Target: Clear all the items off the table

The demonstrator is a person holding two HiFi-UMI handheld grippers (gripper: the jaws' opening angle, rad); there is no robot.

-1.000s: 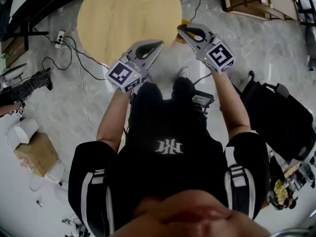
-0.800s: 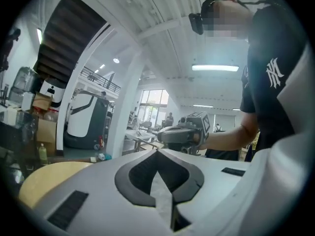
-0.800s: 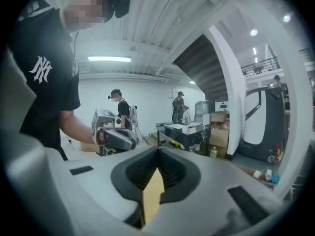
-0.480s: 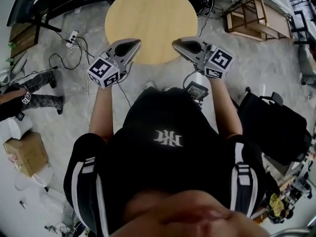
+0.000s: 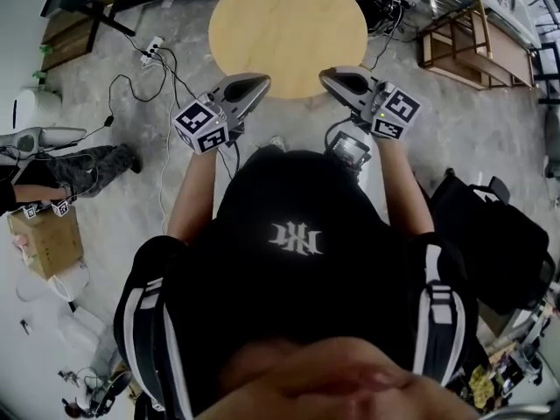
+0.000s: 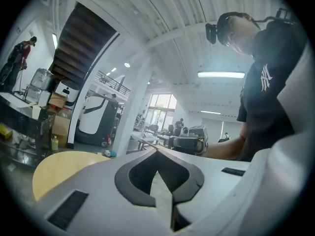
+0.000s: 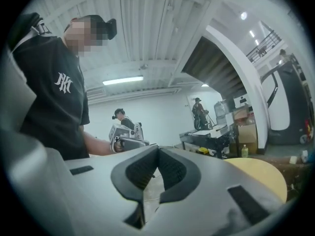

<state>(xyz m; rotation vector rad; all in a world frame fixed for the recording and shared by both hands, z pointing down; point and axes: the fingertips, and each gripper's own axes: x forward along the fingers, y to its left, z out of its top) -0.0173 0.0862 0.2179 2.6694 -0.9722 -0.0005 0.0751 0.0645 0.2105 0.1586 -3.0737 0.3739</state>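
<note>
A person in a black T-shirt (image 5: 297,261), seen from above, stands on a grey concrete floor (image 5: 455,138) with both forearms stretched forward and a two-jaw gripper in each hand. The left gripper (image 5: 261,80) and the right gripper (image 5: 325,76) are held side by side and apart from each other, both pointing roughly level toward the table. Each gripper's jaws are clenched tip to tip, with nothing between them. The round wooden table (image 5: 289,24) stands just ahead of the gripper tips, its pale top facing the camera. A white power strip (image 5: 154,45) with black cables trailing from it lies on the floor left of the table, and a wooden frame (image 5: 477,46) stands to its right. A cardboard box (image 5: 44,239) sits at the far left of the floor.
</note>
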